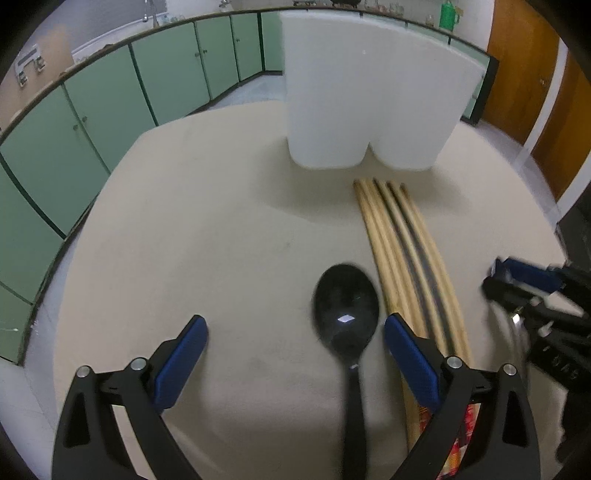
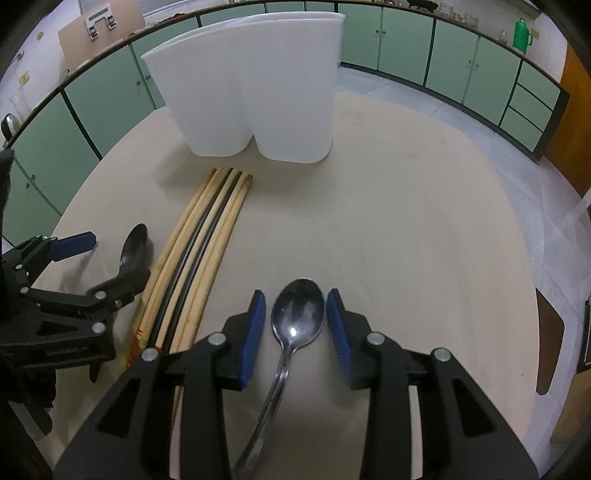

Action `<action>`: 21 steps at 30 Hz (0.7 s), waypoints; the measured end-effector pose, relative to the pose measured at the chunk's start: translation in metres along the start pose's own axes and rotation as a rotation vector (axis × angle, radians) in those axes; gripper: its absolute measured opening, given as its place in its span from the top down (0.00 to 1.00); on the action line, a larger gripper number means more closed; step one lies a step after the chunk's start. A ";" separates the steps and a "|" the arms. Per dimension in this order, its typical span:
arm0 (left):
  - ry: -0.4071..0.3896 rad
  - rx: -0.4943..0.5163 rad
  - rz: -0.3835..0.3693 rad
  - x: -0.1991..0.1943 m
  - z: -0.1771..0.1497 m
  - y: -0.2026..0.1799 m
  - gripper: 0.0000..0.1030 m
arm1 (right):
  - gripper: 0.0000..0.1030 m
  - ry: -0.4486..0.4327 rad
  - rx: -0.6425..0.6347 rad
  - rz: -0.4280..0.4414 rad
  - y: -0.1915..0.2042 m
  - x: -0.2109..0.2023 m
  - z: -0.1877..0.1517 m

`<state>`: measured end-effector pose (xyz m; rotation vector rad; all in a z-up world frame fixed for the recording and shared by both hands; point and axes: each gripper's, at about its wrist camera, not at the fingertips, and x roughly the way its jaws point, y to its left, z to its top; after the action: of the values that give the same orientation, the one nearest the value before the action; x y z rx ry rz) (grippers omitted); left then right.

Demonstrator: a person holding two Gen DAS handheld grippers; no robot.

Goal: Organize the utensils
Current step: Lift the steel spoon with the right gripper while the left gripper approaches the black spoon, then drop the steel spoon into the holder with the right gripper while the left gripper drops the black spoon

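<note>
A black spoon lies bowl-forward on the beige table, between the wide-apart fingers of my left gripper and nearer the right pad; nothing grips it. Right of it lie several wooden chopsticks, pointing at the white two-compartment holder. In the right wrist view a metal spoon sits between the pads of my right gripper, with thin gaps on both sides. That view also shows the left gripper, the black spoon, the chopsticks and the holder. The right gripper shows at the left view's edge.
A red patterned wrapper lies under the near ends of the chopsticks. Green cabinets ring the room behind the table. A green jug stands on the counter. A brown shape sits past the table's right edge.
</note>
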<state>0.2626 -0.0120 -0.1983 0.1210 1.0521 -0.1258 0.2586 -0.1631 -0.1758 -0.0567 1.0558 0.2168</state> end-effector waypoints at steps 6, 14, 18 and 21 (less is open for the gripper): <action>-0.031 -0.004 0.006 -0.003 -0.009 0.012 0.05 | 0.68 -0.008 -0.005 -0.001 -0.001 0.001 -0.002; -0.027 -0.009 0.024 -0.008 -0.010 0.018 0.07 | 0.64 -0.010 -0.013 -0.004 0.005 0.002 -0.004; -0.036 -0.005 0.023 -0.009 0.000 0.010 0.06 | 0.59 0.001 -0.016 0.000 0.004 0.000 -0.001; -0.023 -0.021 0.041 -0.005 0.006 0.007 0.06 | 0.59 0.007 -0.016 -0.001 0.006 0.001 0.000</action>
<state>0.2670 -0.0057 -0.1910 0.1219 1.0270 -0.0787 0.2575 -0.1570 -0.1767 -0.0724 1.0615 0.2238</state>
